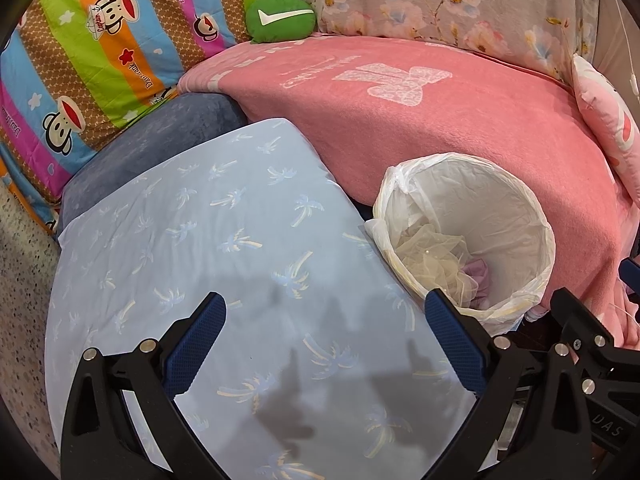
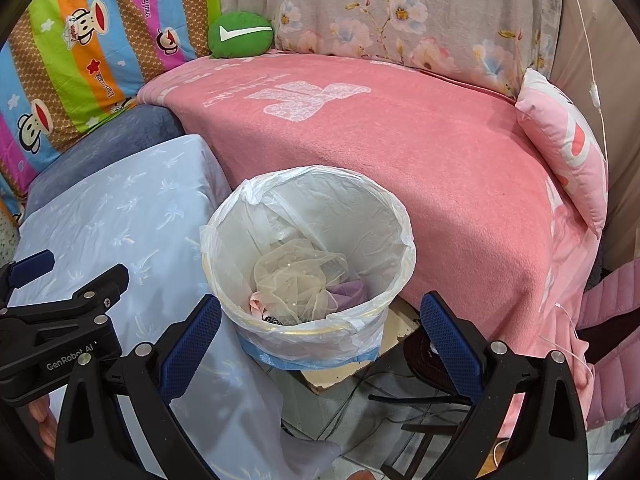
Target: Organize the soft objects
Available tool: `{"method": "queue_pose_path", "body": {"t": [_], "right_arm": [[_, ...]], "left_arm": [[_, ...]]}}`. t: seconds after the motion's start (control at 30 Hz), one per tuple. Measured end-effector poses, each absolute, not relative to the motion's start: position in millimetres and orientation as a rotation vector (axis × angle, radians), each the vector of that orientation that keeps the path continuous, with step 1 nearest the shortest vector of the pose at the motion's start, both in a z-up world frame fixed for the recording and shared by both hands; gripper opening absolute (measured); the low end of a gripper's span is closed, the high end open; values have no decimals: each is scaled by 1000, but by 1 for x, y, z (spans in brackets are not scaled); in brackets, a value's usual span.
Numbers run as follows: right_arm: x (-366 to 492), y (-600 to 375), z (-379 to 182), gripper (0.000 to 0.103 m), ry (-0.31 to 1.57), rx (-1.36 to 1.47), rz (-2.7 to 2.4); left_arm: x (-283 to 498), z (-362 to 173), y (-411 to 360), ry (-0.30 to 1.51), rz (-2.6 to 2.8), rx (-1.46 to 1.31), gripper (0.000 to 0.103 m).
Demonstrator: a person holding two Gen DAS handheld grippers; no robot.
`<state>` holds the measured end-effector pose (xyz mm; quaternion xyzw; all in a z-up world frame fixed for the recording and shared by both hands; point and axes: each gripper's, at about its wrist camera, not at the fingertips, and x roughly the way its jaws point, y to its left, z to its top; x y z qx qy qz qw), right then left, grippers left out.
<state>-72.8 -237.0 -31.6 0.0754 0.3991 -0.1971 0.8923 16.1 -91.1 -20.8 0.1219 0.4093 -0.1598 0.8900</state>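
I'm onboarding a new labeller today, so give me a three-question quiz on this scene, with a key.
1. True or false: the bin is empty.
2. What colour is the small cushion with the white tick?
3. The right gripper is: A) open, B) shut on mesh fabric.

Key: 1. False, it holds cream mesh fabric and a lilac cloth. 2. Green. 3. A; the left gripper is open too.

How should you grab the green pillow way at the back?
Pinch the green pillow across its puffy top edge, coming from the front over the pink blanket. It leans upright against the cushions behind, so only its front and top are free.
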Motion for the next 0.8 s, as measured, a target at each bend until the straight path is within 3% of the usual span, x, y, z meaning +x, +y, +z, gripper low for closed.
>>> {"method": "queue_pose_path", "body": {"t": [0.8], "right_arm": [[-73,-239,-31,97,828,156,-409]], "left_arm": [[17,-22,-90,862,-337,251,96]]}}
